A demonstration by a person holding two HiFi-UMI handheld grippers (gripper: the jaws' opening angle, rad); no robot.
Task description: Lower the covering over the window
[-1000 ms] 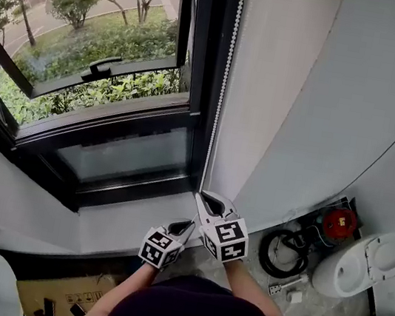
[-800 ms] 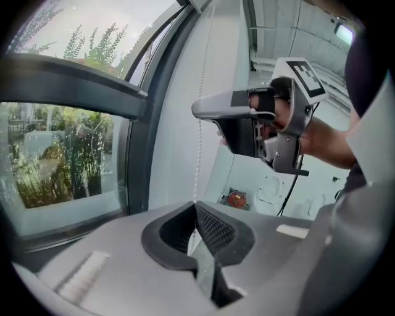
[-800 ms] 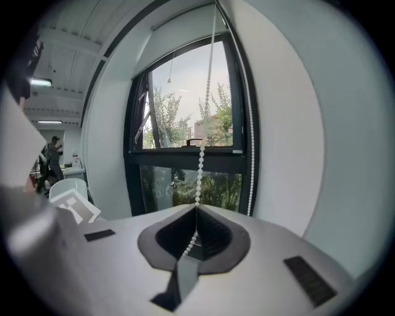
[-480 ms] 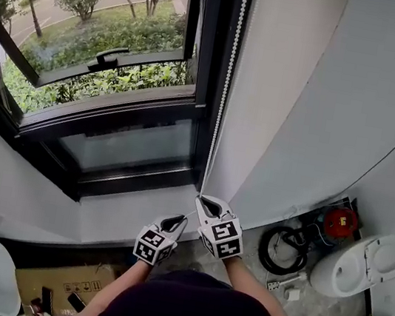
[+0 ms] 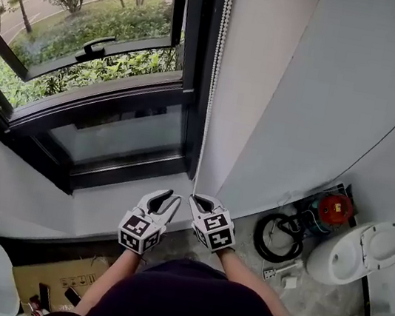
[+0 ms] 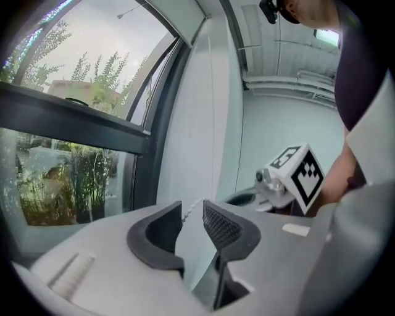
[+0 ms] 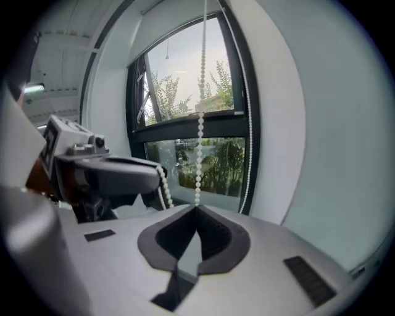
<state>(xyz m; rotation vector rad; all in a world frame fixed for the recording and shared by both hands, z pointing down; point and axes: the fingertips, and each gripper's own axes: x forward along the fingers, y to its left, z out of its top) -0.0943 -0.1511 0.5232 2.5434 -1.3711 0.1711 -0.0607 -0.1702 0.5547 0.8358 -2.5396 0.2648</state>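
Seen from above, a white bead chain (image 5: 213, 81) hangs from 12 o'clock down the right edge of a dark-framed window (image 5: 89, 45), which fills 10 o'clock. The right gripper (image 5: 198, 200) is clamped tight on the chain's lower end at centre. The left gripper (image 5: 166, 198), just beside it at 9 o'clock, has just been opening. A strand of beads sits loosely between its parted jaws. A cardboard box (image 5: 60, 284) at 7 o'clock carries printed symbols too small to read.

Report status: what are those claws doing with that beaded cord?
Right gripper shut on bead chain. Left gripper jaws just opened, chain loose between them. Nothing in the way.
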